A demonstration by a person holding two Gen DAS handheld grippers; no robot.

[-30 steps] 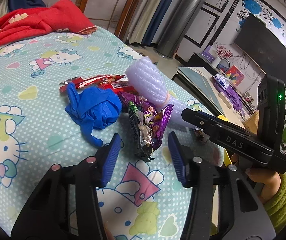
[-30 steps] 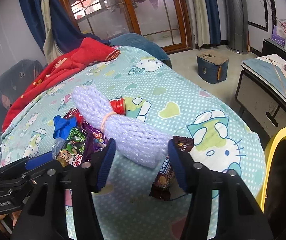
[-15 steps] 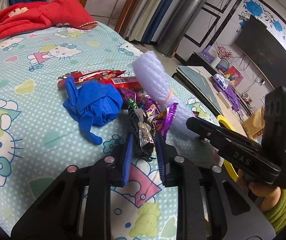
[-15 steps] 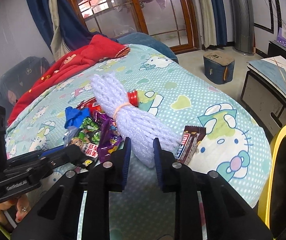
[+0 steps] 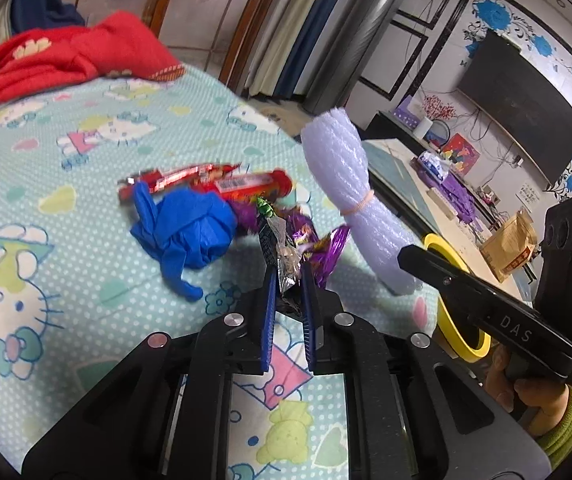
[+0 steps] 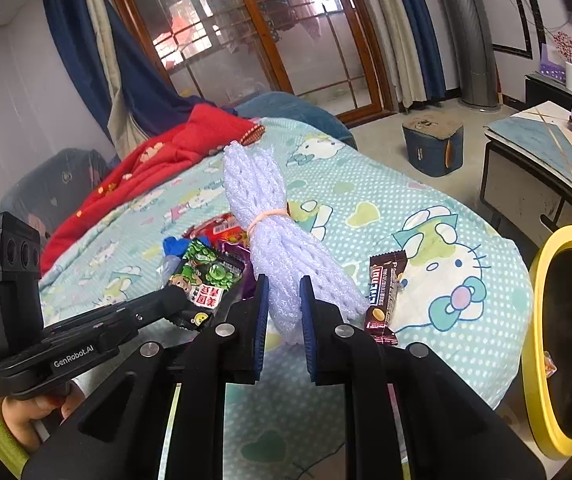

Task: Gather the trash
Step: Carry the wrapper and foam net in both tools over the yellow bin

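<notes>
Only the right view shows the brown chocolate-bar wrapper. Left gripper pinches a crinkled snack wrapper; right gripper clamps the white foam-net bundle, lower end hidden.

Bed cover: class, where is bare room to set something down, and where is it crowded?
Free: the sheet left of the blue glove, below the red blanket; also right of the chocolate bar, towards the yellow-rimmed bin. Crowded: the wrapper pile beside the foam net bundle.

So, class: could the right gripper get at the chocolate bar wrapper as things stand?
Probably not yet: the right gripper is shut on the foam net bundle. The chocolate bar wrapper lies uncovered just beside it.
</notes>
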